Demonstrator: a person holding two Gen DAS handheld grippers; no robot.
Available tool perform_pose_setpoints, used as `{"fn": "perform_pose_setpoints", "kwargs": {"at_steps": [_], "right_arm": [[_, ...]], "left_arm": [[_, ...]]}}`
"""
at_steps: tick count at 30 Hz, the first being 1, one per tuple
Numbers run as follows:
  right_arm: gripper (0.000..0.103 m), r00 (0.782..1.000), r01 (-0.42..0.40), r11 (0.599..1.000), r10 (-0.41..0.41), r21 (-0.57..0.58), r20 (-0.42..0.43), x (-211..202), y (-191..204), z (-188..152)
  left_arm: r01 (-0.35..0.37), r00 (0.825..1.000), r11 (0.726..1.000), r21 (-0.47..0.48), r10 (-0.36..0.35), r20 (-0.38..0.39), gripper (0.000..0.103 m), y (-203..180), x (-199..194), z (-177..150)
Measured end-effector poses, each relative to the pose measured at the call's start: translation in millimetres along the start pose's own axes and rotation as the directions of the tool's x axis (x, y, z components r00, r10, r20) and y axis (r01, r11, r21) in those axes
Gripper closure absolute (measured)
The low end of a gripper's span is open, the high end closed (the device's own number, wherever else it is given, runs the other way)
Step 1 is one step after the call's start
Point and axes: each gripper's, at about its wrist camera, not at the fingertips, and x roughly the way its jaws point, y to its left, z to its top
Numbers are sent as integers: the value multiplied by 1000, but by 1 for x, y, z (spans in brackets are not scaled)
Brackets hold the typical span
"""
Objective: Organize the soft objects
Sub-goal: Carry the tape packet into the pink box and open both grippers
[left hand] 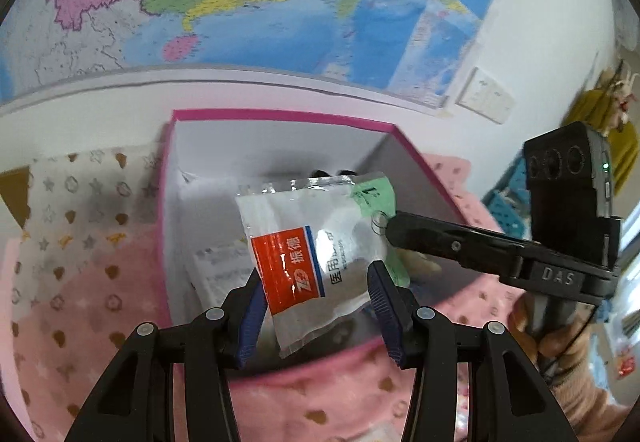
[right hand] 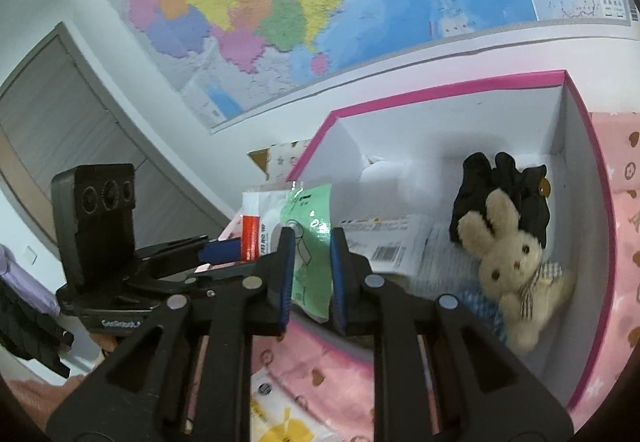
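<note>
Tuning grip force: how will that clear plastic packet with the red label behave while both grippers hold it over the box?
Probably floppy: the packet bends and hangs between the left gripper and the right gripper. Likely light, since it hangs from edge pinches. The glossy film may be slippery.

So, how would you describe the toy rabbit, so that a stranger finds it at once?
Look below the wall map at the pink-rimmed box on the pink blanket. The rabbit lies against its right wall, beside a black cloth. It is the only furry beige thing there, with long ears and a checked bow.
</note>
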Motion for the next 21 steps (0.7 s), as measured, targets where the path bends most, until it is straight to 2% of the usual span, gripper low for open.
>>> {"fn": "perform_pose_setpoints", "kwargs": {"at_steps": [3,5,7,9,16,21], "right_arm": [[81,1000,25,999,-25,22,-16,14,-8,7],[78,998,56,998,-55,35,-21,22,-14,11],[71,992,121,991,-120,54,-23,28,-19,13],[56,991,136,989,-136,56,-8,30,-21,13],[55,988,153,988,-153,-10,-10,22,-12,0],[55,992,126,992,-126,-17,-6,11,-8,-12]], "left_arm": [[-18,1000,1000,-20,18,-22,54,7,12,6],[-56,998,998,-32,55,-30,54,11,21,10],[-83,996,995,-60,80,-42,54,19,30,12],[-96,995,992,-85,92,-48,54,27,34,11],[-108,994,992,-58,108,1,53,25,24,-2],[-91,995,996,-16,92,49,53,10,4,-11]]}}
